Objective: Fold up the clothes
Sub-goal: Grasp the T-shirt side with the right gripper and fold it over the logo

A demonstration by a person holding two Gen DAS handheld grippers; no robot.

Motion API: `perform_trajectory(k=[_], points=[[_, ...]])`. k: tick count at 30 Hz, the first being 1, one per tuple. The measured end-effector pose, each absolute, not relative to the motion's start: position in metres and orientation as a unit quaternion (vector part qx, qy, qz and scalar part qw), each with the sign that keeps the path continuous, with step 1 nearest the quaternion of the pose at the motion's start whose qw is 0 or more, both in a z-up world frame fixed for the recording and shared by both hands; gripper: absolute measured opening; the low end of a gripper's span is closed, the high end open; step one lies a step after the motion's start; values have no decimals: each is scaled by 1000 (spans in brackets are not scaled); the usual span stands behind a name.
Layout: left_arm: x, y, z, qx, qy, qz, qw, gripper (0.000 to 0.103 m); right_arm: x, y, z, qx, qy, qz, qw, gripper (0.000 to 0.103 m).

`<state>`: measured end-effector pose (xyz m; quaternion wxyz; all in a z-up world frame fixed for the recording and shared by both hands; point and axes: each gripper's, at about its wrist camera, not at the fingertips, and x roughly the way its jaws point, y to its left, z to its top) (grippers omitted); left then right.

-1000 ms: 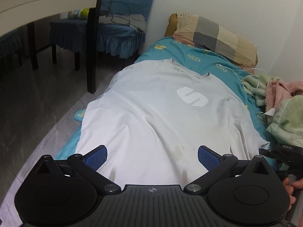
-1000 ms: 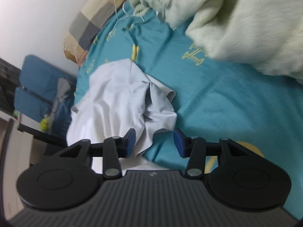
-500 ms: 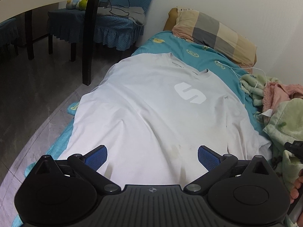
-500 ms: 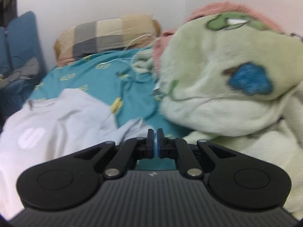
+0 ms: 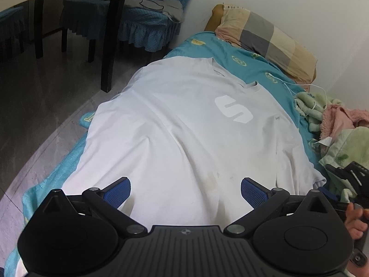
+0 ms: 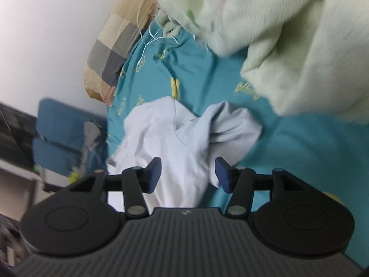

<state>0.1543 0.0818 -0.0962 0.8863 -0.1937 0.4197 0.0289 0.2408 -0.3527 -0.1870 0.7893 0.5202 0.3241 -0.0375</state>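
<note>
A white T-shirt (image 5: 184, 127) with a white S logo lies spread flat on the teal bed sheet (image 5: 249, 62), collar toward the pillow. My left gripper (image 5: 185, 190) is open and empty above the shirt's lower part. My right gripper (image 6: 188, 173) is open over the shirt's bunched right sleeve (image 6: 226, 127), with cloth lying between its blue pads (image 6: 154, 170). The right gripper also shows at the right edge of the left wrist view (image 5: 346, 177).
A checked pillow (image 5: 265, 37) lies at the head of the bed. A pale green fleece blanket (image 6: 288, 34) and pink cloth (image 5: 339, 117) are piled along the right side. A white cable (image 6: 147, 30) lies on the sheet. Blue-covered chairs (image 5: 129, 20) and a dark table leg (image 5: 113, 34) stand left.
My right gripper was shut and pointed level at the blanket half a second ago; it now points down over the sleeve with its jaws open. The left gripper has moved slightly closer over the shirt.
</note>
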Motion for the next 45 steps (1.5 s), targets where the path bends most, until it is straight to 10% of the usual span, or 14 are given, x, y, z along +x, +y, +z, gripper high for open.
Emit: perform_trajectory(k=[10, 12, 31, 38, 45], points=[[178, 96, -129, -242, 450, 36, 859, 103, 292, -348, -222, 541, 293, -106, 781, 52], [181, 99, -133, -253, 454, 37, 853, 103, 306, -343, -216, 506, 295, -107, 804, 8], [174, 109, -99, -233, 392, 48, 889, 103, 298, -188, -90, -142, 123, -1, 982, 6], [170, 119, -84, -193, 364, 50, 910, 103, 277, -89, -172, -209, 281, 150, 925, 10], [163, 101, -76, -158, 351, 16, 923, 103, 228, -137, -134, -56, 307, 135, 940, 58]])
